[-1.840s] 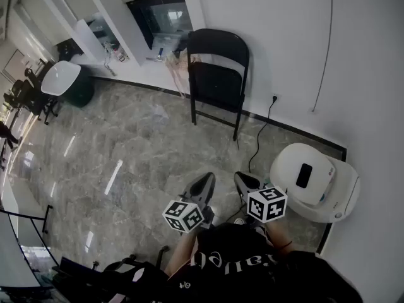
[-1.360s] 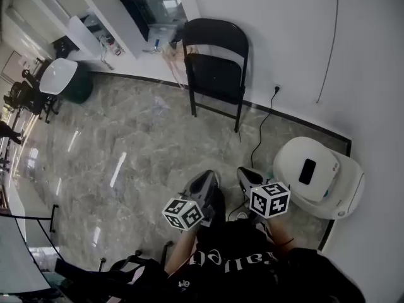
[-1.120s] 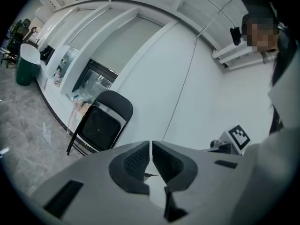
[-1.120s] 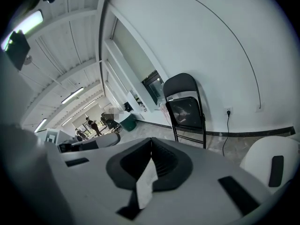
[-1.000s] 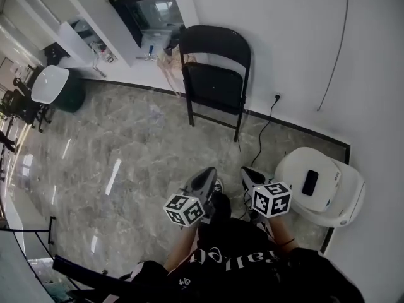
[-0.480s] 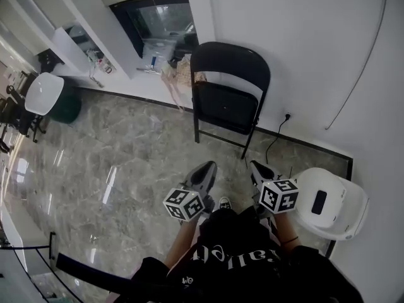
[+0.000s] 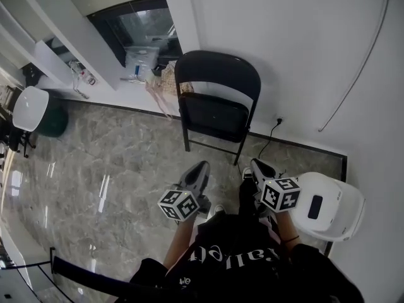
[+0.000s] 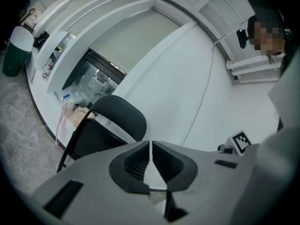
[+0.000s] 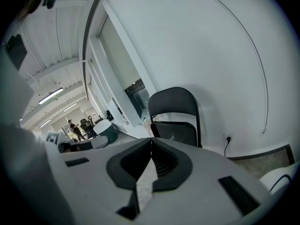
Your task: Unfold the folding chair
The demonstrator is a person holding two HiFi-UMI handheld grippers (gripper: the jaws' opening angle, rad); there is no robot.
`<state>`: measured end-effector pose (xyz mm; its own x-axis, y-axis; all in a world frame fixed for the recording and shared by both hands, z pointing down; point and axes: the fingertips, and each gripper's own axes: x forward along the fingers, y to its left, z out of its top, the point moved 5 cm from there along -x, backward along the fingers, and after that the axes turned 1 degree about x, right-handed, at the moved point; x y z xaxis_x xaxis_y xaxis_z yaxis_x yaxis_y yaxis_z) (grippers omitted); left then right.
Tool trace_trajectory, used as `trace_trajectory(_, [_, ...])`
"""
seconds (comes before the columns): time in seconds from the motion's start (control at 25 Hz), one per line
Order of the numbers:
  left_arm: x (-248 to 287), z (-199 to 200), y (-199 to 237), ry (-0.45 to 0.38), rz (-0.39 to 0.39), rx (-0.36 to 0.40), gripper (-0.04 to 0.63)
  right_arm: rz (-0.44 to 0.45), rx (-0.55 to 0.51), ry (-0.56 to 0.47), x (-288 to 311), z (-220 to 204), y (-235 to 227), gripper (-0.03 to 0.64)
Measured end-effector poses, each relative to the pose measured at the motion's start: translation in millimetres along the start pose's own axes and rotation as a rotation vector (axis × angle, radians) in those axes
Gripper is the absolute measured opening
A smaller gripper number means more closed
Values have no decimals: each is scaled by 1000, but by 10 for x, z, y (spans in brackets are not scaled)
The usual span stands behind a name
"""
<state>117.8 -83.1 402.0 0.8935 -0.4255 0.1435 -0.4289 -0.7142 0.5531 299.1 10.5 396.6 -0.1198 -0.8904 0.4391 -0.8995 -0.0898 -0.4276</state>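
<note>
The fingers (image 8: 133, 162) of the left gripper (image 7: 199, 168) are pressed together with nothing between them. Ahead of it the black chair (image 7: 218, 115) stands folded against the white wall (image 7: 303, 55), near both grippers but touched by neither. It has a tube frame and its seat (image 7: 213, 117) is tipped up flat. It looks stiff, fairly heavy and smooth enough to slip, so one gripper should steady the backrest (image 7: 218, 73) while the other pinches the seat's upper edge and swings it down. The right gripper (image 7: 256, 165) is likewise closed and empty. A white bin (image 7: 338, 216) sits further right.
</note>
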Motion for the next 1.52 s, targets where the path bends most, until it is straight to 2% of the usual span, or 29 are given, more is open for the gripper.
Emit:
trace_trajectory(0.2, [613, 150, 228, -13, 28, -27, 6, 71, -154, 11, 496, 430, -277, 15])
trace_trajectory(0.36, [1185, 321, 446, -35, 78, -58, 6, 119, -203, 26, 944, 931, -611, 15])
trace_trajectory(0.44, [1491, 350, 563, -43, 103, -105, 14, 163, -240, 54, 1158, 1165, -790, 15])
trace_trajectory(0.56, [1920, 312, 774, -52, 146, -201, 82, 227, -316, 101, 1484, 1460, -1039, 15])
trace_trajectory(0.64, [2168, 277, 917, -56, 180, -255, 103, 258, -357, 125, 1705, 1659, -1185, 15])
trace_trajectory(0.88, [2660, 155, 1279, -45, 295, -346, 155, 329, -508, 162, 2245, 2258, -1430, 17])
trace_trajectory(0.96, [2795, 167, 1373, -48, 310, -385, 169, 356, -541, 167, 2374, 2477, -1435, 17])
trace_trajectory(1.08, [3040, 75, 1490, -57, 302, -495, 186, 415, -550, 173, 2544, 2733, -1443, 23])
trace_trajectory(1.16, [3201, -24, 1614, -60, 303, -557, 199, 446, -565, 184, 2657, 2833, -1461, 57])
trace_trajectory(1.24, [3330, -99, 1791, -70, 323, -594, 207, 472, -583, 209, 2764, 2884, -1471, 144])
trace_trajectory(1.28, [3377, -136, 1887, -79, 339, -611, 210, 482, -591, 220, 2812, 2899, -1474, 163])
trace_trajectory(1.44, [3472, -319, 2207, -99, 410, -681, 215, 489, -620, 257, 2967, 2925, -1505, 206])
trace_trajectory(1.52, [3523, -409, 2301, -106, 418, -712, 215, 473, -629, 274, 3061, 2932, -1540, 215])
